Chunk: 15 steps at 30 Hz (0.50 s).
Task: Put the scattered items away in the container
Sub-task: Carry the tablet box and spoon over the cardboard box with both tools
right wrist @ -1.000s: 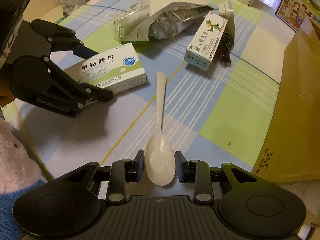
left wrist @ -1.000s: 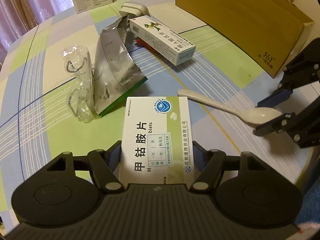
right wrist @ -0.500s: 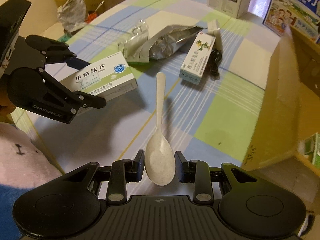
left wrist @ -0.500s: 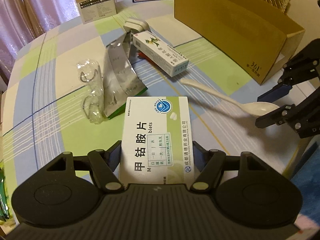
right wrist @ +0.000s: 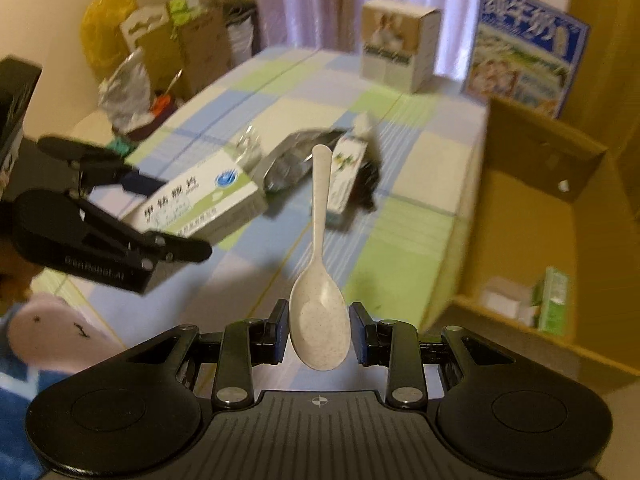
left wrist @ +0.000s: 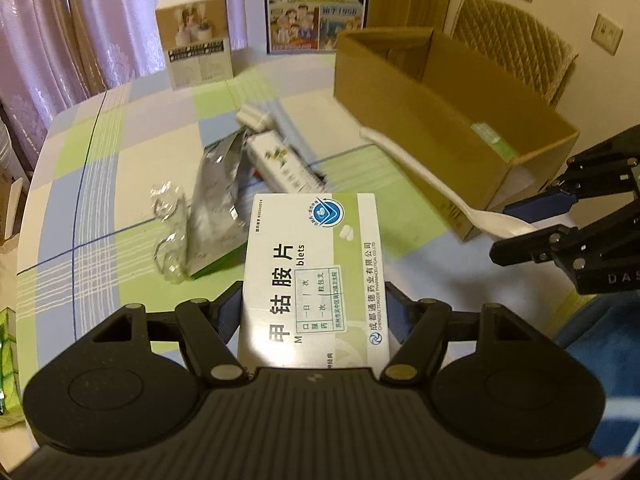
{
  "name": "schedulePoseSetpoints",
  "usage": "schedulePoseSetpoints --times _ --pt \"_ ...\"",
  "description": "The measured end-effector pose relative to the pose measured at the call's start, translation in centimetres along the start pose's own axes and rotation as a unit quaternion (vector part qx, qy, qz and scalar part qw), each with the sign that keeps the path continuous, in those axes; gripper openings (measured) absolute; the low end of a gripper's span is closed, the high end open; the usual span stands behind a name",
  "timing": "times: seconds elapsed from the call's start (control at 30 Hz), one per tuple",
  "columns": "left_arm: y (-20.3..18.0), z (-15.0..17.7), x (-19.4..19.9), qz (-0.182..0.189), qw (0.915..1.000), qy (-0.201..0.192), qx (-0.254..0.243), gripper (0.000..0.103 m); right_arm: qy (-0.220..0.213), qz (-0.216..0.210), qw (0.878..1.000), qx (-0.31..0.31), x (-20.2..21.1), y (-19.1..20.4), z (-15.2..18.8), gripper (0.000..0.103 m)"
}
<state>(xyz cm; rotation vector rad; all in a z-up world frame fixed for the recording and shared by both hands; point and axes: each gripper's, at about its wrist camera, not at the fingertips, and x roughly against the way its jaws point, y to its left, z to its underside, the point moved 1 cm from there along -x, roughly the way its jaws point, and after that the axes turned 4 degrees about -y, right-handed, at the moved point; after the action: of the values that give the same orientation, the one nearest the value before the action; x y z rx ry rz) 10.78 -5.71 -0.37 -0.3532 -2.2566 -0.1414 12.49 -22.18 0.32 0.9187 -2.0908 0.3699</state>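
My left gripper (left wrist: pixel 316 312) is shut on a white and green tablet box (left wrist: pixel 316 272) and holds it above the checked tablecloth. In the right wrist view the same box (right wrist: pixel 196 204) hangs at the left. My right gripper (right wrist: pixel 319 332) is shut on the bowl of a speckled white spoon (right wrist: pixel 320 280), whose handle points away from me. The left wrist view shows that spoon (left wrist: pixel 436 180) in front of the open cardboard box (left wrist: pixel 440 120) at the right. A silver foil pouch (left wrist: pixel 216 200), a crumpled clear bag (left wrist: pixel 170 232) and a slim white medicine carton (left wrist: pixel 280 164) lie on the table.
The cardboard box (right wrist: pixel 532 216) stands at the table's right edge with small cartons (right wrist: pixel 552 300) inside. A tan product box (left wrist: pixel 194 44) and a blue printed carton (left wrist: pixel 316 0) stand at the far edge. A white charger with a black cable (left wrist: pixel 256 116) lies behind the slim carton.
Both grippers have risen off the table with the tablet box and the spoon in them. The table items look smaller and farther, and the cardboard box's inside has come into view.
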Motion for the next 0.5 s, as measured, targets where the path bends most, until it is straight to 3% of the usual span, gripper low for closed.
schedulePoseSetpoints --times 0.5 --pt "-9.0 -5.7 1.0 0.040 0.9985 -0.035 -0.008 0.067 -0.060 0.079 0.994 -0.050 8.7 -7.5 0.0 0.029"
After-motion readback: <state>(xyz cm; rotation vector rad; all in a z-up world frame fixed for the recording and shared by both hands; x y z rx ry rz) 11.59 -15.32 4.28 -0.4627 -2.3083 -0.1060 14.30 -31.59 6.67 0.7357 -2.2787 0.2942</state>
